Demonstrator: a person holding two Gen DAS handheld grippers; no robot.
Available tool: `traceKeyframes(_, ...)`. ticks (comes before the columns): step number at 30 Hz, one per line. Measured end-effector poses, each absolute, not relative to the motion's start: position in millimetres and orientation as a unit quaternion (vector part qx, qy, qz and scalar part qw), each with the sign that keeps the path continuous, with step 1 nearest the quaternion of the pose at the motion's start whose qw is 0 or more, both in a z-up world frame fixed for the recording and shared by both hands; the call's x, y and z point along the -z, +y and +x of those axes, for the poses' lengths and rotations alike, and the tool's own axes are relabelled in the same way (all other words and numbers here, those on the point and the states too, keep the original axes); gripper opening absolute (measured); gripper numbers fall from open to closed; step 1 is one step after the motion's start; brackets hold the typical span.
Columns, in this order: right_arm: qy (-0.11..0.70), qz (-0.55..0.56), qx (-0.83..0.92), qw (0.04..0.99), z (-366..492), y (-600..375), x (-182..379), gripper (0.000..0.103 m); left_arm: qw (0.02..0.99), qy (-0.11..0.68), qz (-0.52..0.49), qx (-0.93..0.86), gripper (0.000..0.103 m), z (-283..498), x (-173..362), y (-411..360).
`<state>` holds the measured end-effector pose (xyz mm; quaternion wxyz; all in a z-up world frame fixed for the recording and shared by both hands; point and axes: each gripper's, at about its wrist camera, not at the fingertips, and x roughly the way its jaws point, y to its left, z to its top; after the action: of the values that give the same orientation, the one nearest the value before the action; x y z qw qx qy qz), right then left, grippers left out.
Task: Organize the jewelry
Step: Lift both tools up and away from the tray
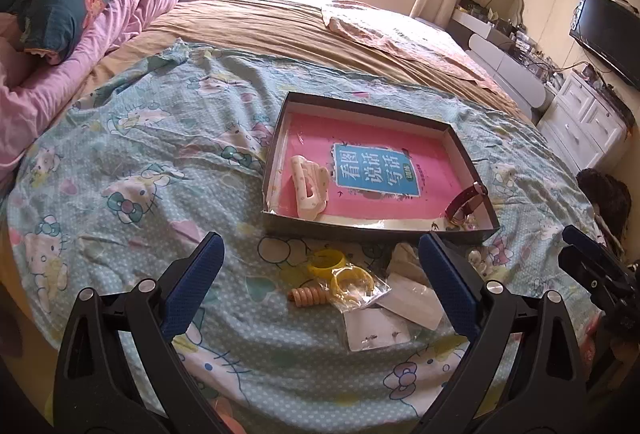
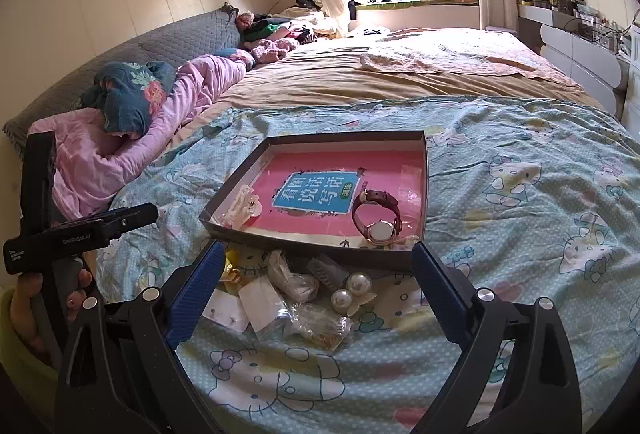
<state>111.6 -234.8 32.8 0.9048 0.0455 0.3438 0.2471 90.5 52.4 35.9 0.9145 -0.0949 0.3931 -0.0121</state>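
Note:
A shallow dark box (image 1: 372,109) (image 2: 427,193) lined with a pink booklet lies on the bed. In it are a cream hair claw (image 1: 309,183) (image 2: 244,207) and a watch with a maroon strap (image 1: 466,203) (image 2: 378,218). Loose jewelry lies in front of the box: yellow bangles (image 1: 340,270), a wooden spiral piece (image 1: 310,297), earring cards (image 1: 378,328) (image 2: 228,314), pearl clips (image 2: 352,292) and small plastic bags (image 2: 320,326). My left gripper (image 1: 320,266) is open above the pile. My right gripper (image 2: 320,266) is open above the pile and empty.
The Hello Kitty sheet (image 1: 140,161) covers the near bed. Pink bedding and pillows (image 1: 120,17) lie at the left. White drawers (image 1: 580,121) and a TV (image 1: 608,33) stand at the right. The other gripper shows at each view's edge (image 2: 80,230).

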Motion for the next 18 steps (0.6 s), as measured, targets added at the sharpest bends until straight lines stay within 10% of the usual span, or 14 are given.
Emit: traceKeyframes(18, 0.383, 0.021, -0.258, 0.887, 97.3, -220.2, -6.6, 0.093, 0.902, 0.425, -0.078, 0.016, 0.091, 74.8, -9.6, 46.1)
